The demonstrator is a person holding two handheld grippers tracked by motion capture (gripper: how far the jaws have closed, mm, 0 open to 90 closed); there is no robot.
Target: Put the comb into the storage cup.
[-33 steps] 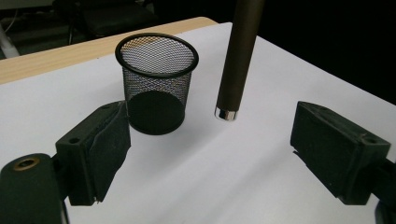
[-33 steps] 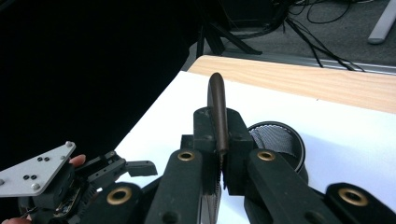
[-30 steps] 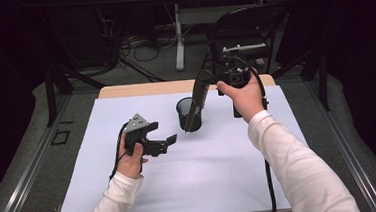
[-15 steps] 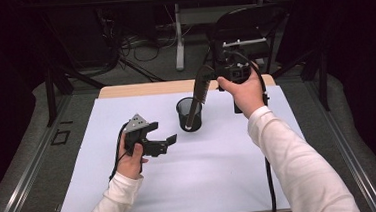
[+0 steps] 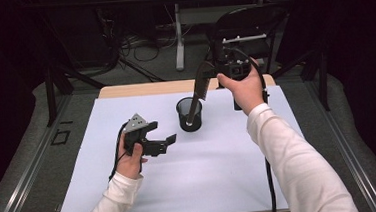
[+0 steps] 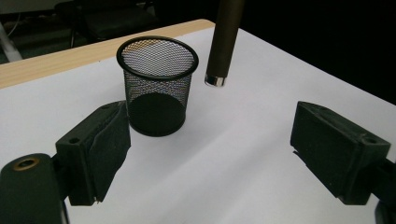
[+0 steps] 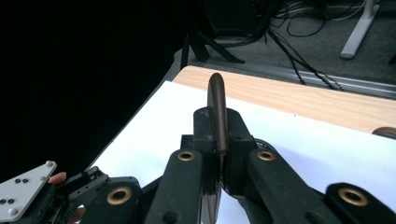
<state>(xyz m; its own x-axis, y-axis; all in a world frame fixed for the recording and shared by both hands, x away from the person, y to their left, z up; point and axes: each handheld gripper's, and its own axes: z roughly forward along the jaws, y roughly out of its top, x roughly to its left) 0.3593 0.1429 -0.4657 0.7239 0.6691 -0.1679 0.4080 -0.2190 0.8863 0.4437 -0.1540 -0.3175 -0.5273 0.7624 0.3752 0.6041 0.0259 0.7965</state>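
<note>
A black mesh cup stands upright on the white sheet. My right gripper is shut on the toothed upper part of a long dark brown comb-like tool. Its round handle hangs down steeply and ends in a silver cap. In the left gripper view that cap hovers above the sheet just right of the cup, outside it. My left gripper stands open near the cup's left side, pointing at it, with nothing between its pads.
The white sheet covers most of a wooden table, whose bare strip shows along the far edge. Beyond it are a dark chair, a table leg and cables on the floor.
The right hand has shifted the tool very slightly by the cup. The left hand has kept still.
</note>
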